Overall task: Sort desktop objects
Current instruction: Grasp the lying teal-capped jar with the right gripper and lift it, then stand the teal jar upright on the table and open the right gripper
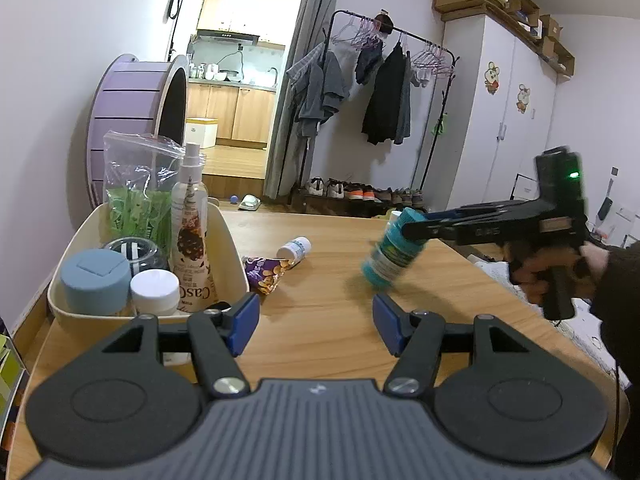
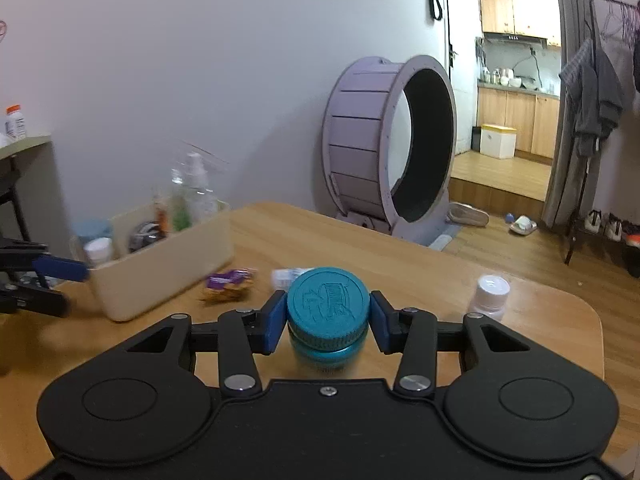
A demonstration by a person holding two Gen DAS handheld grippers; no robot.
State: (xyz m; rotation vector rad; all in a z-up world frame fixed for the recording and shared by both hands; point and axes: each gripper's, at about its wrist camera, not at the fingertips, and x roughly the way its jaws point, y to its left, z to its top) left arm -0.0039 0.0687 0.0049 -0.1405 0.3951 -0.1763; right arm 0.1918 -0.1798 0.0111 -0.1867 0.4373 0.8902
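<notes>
Two blurred: teal jar (image 2: 328, 312) | bin (image 2: 160, 272) contents; jar label unreadable

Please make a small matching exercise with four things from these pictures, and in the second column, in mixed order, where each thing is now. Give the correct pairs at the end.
1. teal bottle
2. spray bottle
3. purple snack packet
4. small white bottle

A. standing upright in the cream bin
B. lying on its side on the table
C. gripped by its cap in the right gripper
D. lying on the table right beside the bin

Pairs: 1-C, 2-A, 3-D, 4-B
</notes>
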